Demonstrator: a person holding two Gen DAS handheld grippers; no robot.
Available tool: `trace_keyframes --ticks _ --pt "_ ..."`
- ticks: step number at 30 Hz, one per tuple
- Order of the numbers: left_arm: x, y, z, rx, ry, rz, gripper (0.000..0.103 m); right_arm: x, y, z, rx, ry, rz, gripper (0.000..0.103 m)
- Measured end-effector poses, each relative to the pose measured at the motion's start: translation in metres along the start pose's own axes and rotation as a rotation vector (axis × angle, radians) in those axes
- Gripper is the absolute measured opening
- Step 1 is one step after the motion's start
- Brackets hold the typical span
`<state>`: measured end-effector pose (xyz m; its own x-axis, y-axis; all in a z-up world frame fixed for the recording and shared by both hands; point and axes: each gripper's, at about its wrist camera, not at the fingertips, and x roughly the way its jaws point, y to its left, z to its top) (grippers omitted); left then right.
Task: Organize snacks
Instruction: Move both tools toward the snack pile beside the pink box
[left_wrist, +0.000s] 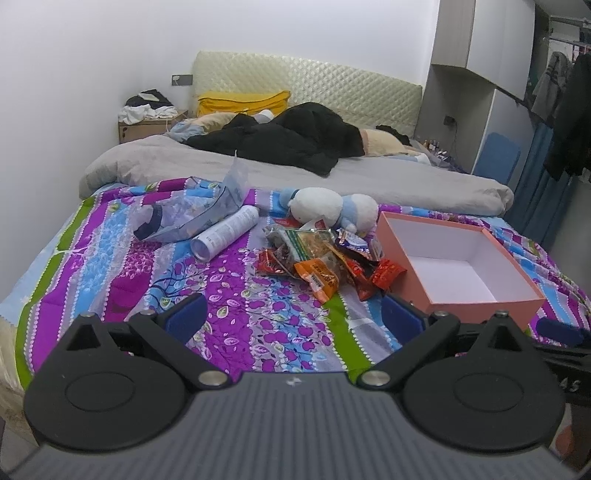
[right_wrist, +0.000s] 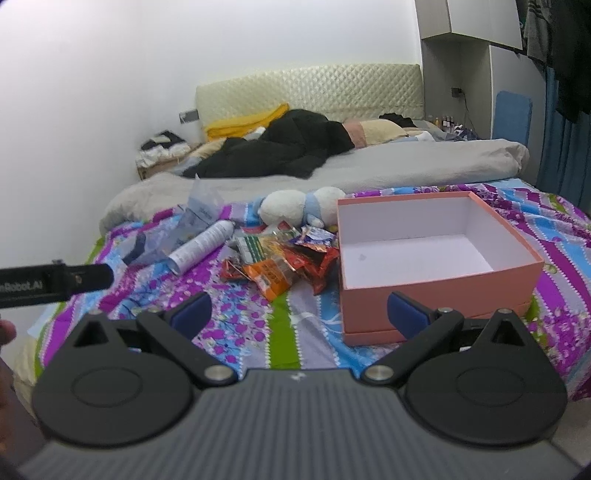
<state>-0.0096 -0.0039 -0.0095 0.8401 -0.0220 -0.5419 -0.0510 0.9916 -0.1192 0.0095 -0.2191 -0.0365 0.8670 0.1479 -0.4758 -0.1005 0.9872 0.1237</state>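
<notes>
Crinkly foil snacks (left_wrist: 325, 262) sit heaped mid-quilt (left_wrist: 236, 310), glossy red and orange packets. At their 3 o'clock, touching, a square pink card box (left_wrist: 484, 306), white inside. At 12 a plush toy (left_wrist: 332, 210); at 10 a white can (left_wrist: 225, 232). Left tongs (left_wrist: 291, 317) and right tongs (right_wrist: 299, 314) gape wide, holding nothing.

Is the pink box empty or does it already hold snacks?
Empty. The pink box shows only bare white floor and walls inside; the snack packets all lie heaped on the bedspread beside it.
</notes>
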Motion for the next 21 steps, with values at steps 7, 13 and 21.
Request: trace_keyframes --ticks 7,13,21 --pt "0.001 0.001 0.000 -0.004 0.003 -0.007 0.102 0.008 0.004 -0.008 0.006 0.026 0.004 0.103" --pt "0.004 0.004 -0.003 0.001 0.017 -0.011 0.102 0.013 0.002 -0.010 0.040 0.044 0.024 0.103" --pt "0.007 0.001 -0.007 0.019 0.015 -0.046 0.102 0.014 -0.004 -0.014 0.053 0.042 0.016 0.103"
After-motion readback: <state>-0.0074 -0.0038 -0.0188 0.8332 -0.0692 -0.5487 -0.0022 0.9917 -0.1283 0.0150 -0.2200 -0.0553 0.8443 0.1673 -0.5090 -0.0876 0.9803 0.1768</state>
